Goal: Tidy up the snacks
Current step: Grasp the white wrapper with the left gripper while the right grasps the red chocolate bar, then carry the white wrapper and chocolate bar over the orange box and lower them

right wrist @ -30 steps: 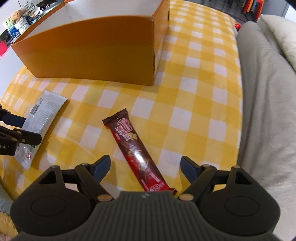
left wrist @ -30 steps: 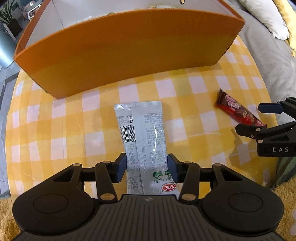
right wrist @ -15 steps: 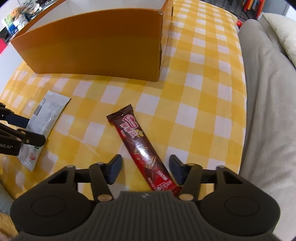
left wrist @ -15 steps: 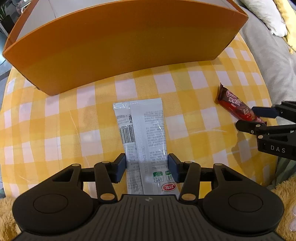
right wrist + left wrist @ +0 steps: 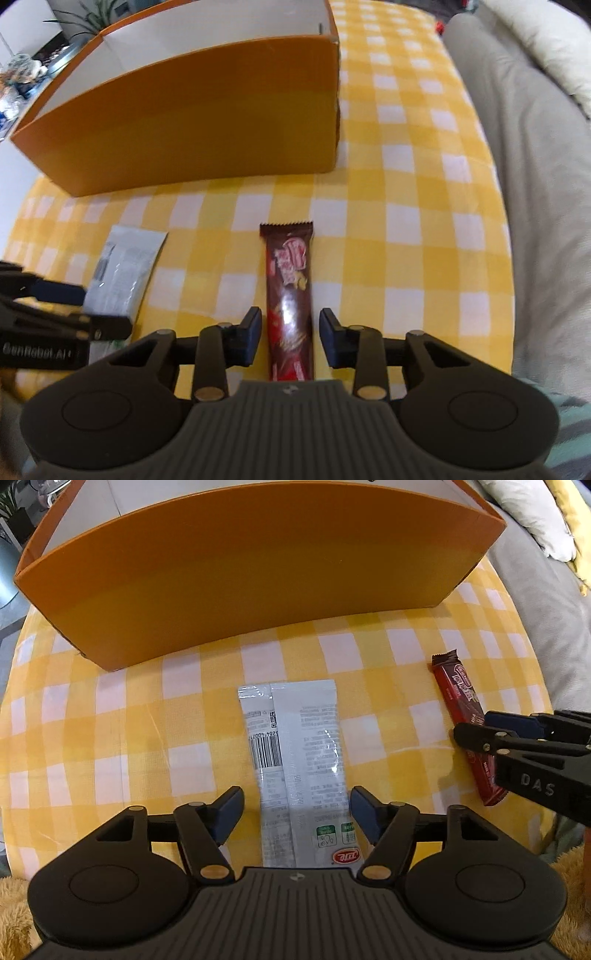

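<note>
**Left claw lets go, right claw closes in**

A yellow-and-white checked tablecloth point(image 5: 155, 716) covers the table, with a grey sofa cushion point(image 5: 535, 184) along its right edge. The orange box point(image 5: 258, 565), open-topped and white inside, stands toward the far edge of the cloth; what it already contains cannot be seen from here.

Nearer the front edge lies the silver snack packet point(image 5: 299, 760), flat and printed side up, well short of the box. The left gripper point(image 5: 297, 814) straddles its near end, but its jaws have just been opening and now stand spread, with cloth showing between each pad and the wrapper. The packet is released, not carried.

Toward the right edge lies the red chocolate bar point(image 5: 290, 295), also flat. The right gripper point(image 5: 290, 341) has just been closing around its near end; slim gaps remain either side, so it is not yet pinched.

By my reading, effort shifts to the bar, which looks next for the box, while the packet waits.
</note>
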A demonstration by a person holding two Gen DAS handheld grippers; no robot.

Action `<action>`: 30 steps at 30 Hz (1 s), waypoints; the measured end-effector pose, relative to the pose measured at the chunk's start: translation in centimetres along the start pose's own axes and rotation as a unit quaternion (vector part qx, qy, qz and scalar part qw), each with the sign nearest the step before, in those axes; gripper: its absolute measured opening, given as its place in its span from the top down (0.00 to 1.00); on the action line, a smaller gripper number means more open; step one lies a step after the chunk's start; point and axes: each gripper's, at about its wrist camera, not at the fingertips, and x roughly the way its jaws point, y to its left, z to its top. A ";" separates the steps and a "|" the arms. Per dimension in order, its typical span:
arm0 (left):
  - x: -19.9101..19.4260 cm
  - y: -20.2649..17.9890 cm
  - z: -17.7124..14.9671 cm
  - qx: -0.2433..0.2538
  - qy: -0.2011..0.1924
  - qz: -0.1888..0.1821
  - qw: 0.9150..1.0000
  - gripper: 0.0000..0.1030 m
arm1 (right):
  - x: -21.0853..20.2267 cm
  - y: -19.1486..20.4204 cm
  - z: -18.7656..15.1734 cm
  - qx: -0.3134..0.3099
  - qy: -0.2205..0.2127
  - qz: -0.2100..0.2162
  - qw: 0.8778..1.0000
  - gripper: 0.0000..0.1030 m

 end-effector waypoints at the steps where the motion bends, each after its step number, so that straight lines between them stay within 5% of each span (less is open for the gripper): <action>1: 0.0 -0.2 0.0 0.004 -0.001 0.002 1.000 0.21 | 0.2 0.2 0.0 0.005 0.002 -0.001 1.000 0.68; 6: 0.4 -1.2 0.1 0.021 0.000 0.019 1.000 0.19 | 0.3 1.5 -0.2 -0.018 -0.004 -0.022 1.000 0.69; 13: 0.4 -1.7 -0.1 0.044 -0.006 0.042 0.998 0.44 | -0.1 1.5 -0.5 -0.016 -0.007 -0.035 0.999 0.80; 22: -0.8 -0.1 -0.4 0.023 -0.020 0.019 0.999 0.48 | -0.6 1.0 -0.7 0.023 0.004 -0.016 1.000 0.80; 30: -6.1 0.6 -1.3 0.023 -0.070 -0.031 0.997 0.48 | -3.3 0.5 -0.9 0.054 -0.014 -0.006 0.998 0.80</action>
